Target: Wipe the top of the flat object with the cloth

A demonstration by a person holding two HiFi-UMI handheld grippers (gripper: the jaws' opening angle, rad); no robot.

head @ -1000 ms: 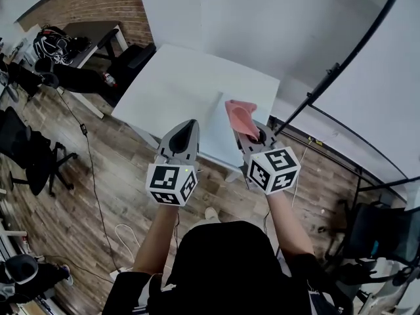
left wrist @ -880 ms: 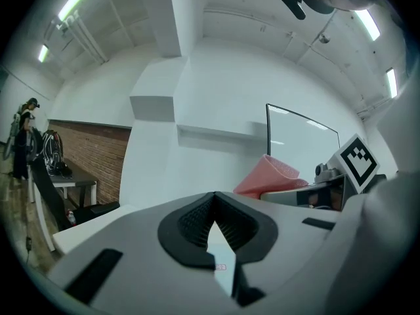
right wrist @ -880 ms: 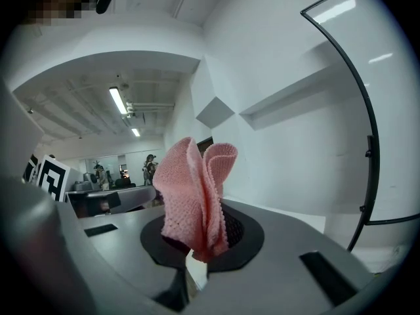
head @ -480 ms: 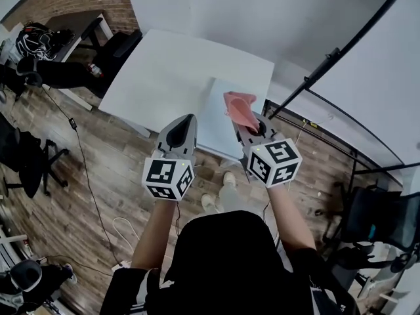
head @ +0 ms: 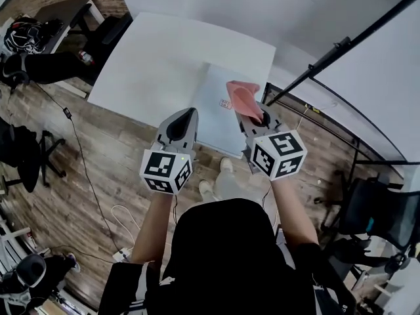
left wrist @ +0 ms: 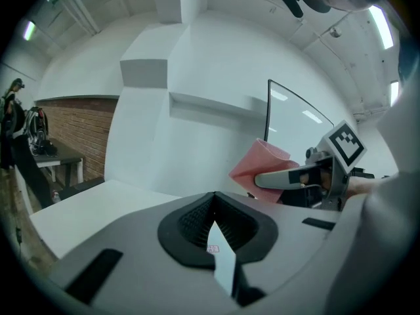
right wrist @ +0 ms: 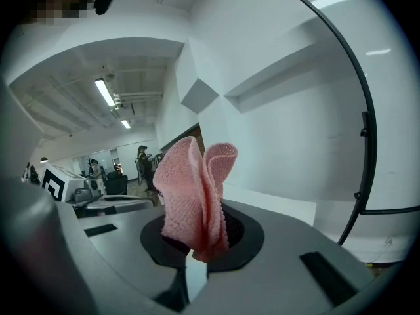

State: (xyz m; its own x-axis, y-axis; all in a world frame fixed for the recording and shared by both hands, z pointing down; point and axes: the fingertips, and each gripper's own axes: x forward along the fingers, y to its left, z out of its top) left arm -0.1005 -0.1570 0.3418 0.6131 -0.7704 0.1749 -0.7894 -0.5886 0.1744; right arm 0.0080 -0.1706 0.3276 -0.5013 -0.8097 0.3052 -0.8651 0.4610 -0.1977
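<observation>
A pink cloth [head: 244, 100] stands bunched up out of my right gripper [head: 253, 118], which is shut on it; in the right gripper view the cloth [right wrist: 194, 189] rises from between the closed jaws. The flat object, a pale thin board [head: 211, 107], lies on the right part of the white table [head: 157, 58]. Both grippers hover at the board's near edge, above the floor side. My left gripper [head: 186, 119] is shut with nothing in it; its jaws [left wrist: 214, 223] meet. From the left gripper view the cloth [left wrist: 257, 166] and right gripper show at the right.
A black pole frame [head: 328, 54] runs past the table's right side. Office chairs [head: 26, 156] and a desk with bags [head: 39, 35] stand to the left on the wooden floor. The person's shoes [head: 220, 179] are just below the table's edge.
The table and board have drawn closer under the grippers as the person stepped in. Both grippers keep their pose; the cloth stays in the right one.
</observation>
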